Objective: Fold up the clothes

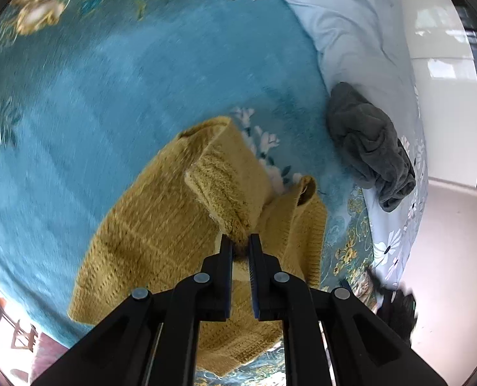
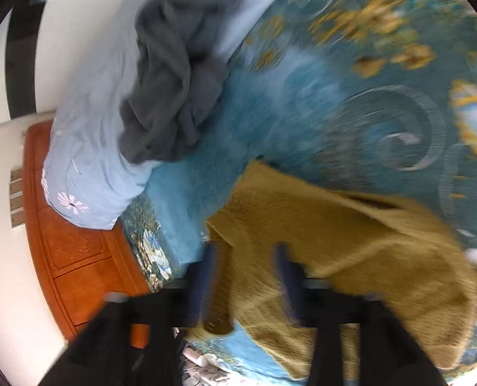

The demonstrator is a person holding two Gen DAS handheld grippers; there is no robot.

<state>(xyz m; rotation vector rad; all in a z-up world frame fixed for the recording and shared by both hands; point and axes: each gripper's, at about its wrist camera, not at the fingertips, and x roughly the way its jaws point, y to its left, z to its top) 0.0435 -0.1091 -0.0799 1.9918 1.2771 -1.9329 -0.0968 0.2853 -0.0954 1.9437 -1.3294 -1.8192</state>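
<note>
teal bedspread [image 1: 125,96] with gold and white flower patterns fills most of both views; no brand, label or writing is readable anywhere. a pale blue quilt [image 1: 351,25] printed with white daisies lies bunched along the upper right of the left wrist view, and a crumpled grey garment [image 1: 367,141] rests on its edge. an orange carved wooden bed frame [image 2: 74,257] shows at the lower left of the right wrist view, against a white wall.

the mustard knit sweater [image 1: 161,234] lies on the bedspread in the lower centre of the left wrist view, chunky ribbed, partly folded, one thick fold lifted. the left gripper [image 1: 241,241] is nearly closed, pinching that raised fold between its fingers.

in the blurred right wrist view the right gripper [image 2: 246,251] stands spread wide over the sweater's edge at lower centre; whether it touches the knit is unclear.
</note>
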